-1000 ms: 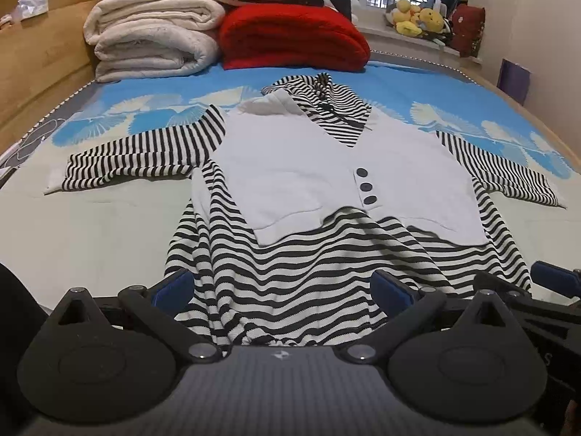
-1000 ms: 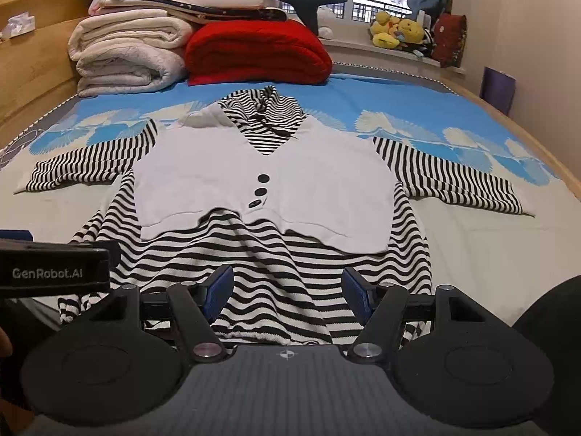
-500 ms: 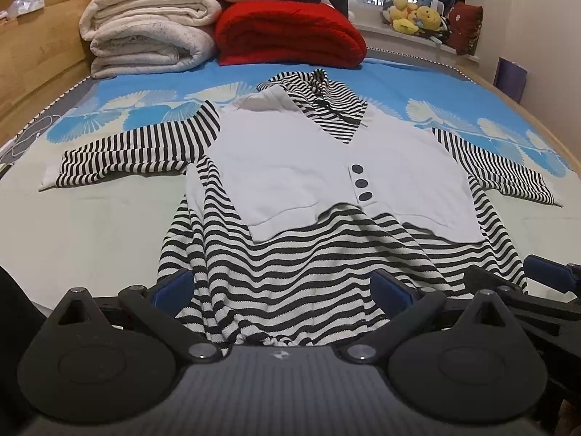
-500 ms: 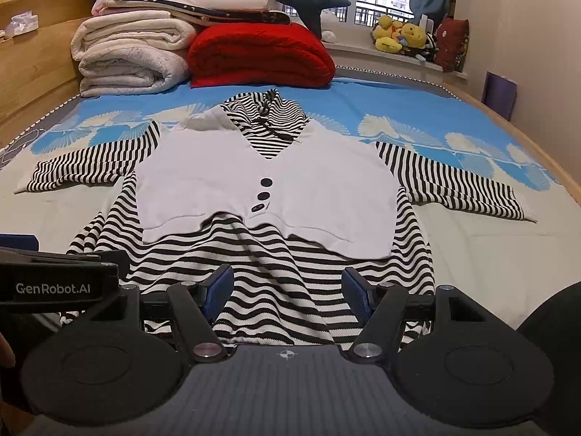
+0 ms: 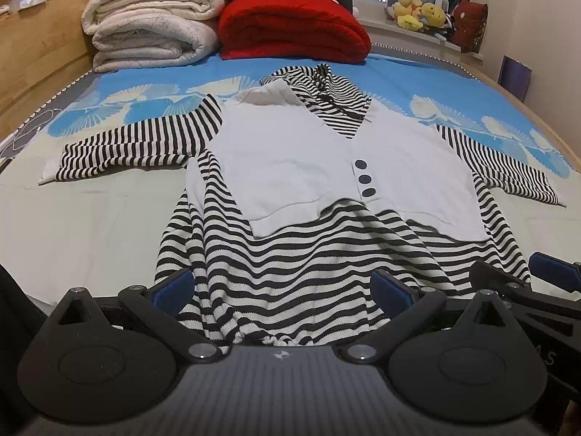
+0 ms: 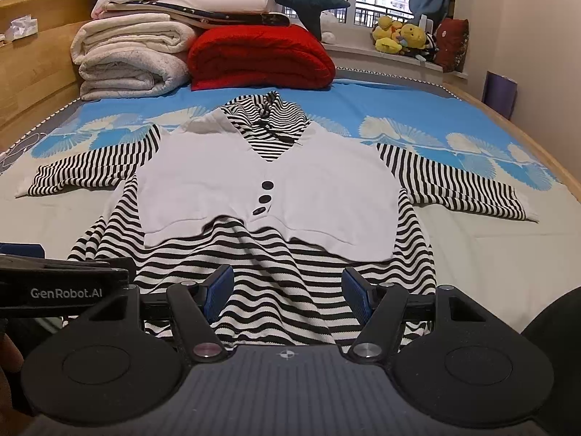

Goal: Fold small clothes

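A small black-and-white striped top (image 5: 301, 272) (image 6: 287, 265) with a white vest panel and three dark buttons lies flat, face up, on the bed, sleeves spread to both sides. My left gripper (image 5: 281, 289) hovers open over the near hem, nothing pressed between its blue pads. My right gripper (image 6: 287, 289) is open too, its blue pads standing apart above the hem's striped cloth. Each gripper shows at the edge of the other's view: the right one (image 5: 544, 279) low on the right, the left one (image 6: 61, 283) low on the left.
The bed (image 5: 90, 225) has a blue and pale leaf-print sheet. Folded white quilts (image 6: 127, 61) and a red blanket (image 6: 261, 58) are stacked at the far end. A wooden board (image 6: 32, 72) runs along the left; plush toys (image 6: 399, 36) sit on the windowsill.
Both views have shifted very slightly, so the garment sits a touch lower in frame. The garment lies as before and both grippers stay open.
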